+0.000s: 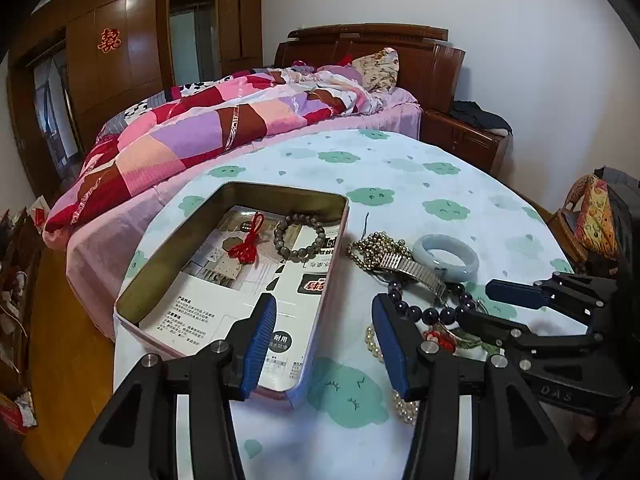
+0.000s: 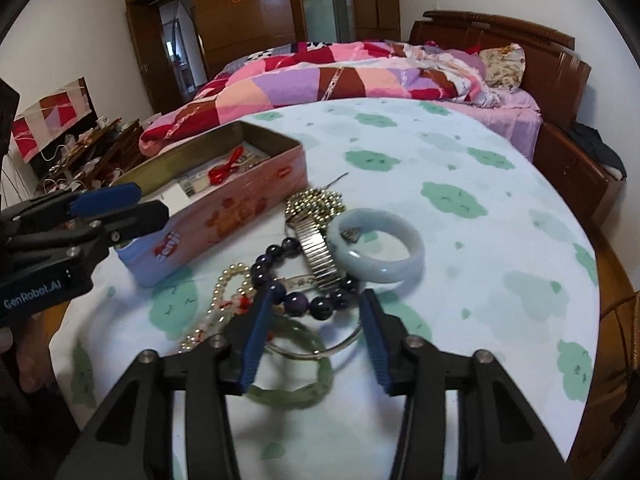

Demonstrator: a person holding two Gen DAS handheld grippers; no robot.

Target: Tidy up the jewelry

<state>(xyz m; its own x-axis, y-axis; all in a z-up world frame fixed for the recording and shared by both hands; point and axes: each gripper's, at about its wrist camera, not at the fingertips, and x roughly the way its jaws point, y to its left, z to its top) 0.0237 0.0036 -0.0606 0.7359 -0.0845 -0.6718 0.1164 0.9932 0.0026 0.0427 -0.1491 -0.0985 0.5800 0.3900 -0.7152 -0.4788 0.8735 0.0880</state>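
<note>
An open pink tin (image 1: 132,292) on the round table holds a grey bead bracelet (image 1: 300,236) and a red knotted cord (image 1: 246,246). My left gripper (image 1: 323,298) is open, its jaws astride the tin's near right wall. Right of the tin lies a heap: gold bead chain (image 2: 316,200), metal stretch band (image 2: 320,256), pale jade bangle (image 2: 380,272), dark purple bead bracelet (image 2: 320,306), pearl bracelet (image 2: 228,280), green bangle (image 2: 296,394) and thin silver bangle (image 2: 316,354). My right gripper (image 2: 316,293) is open over the heap's near side, the silver and green bangles between its fingers.
The table wears a white cloth with green cloud prints (image 2: 460,200). A bed with a patchwork quilt (image 1: 208,128) runs behind it. A wooden nightstand (image 1: 468,140) stands at the back right, and a cluttered low stand (image 2: 88,148) at the left.
</note>
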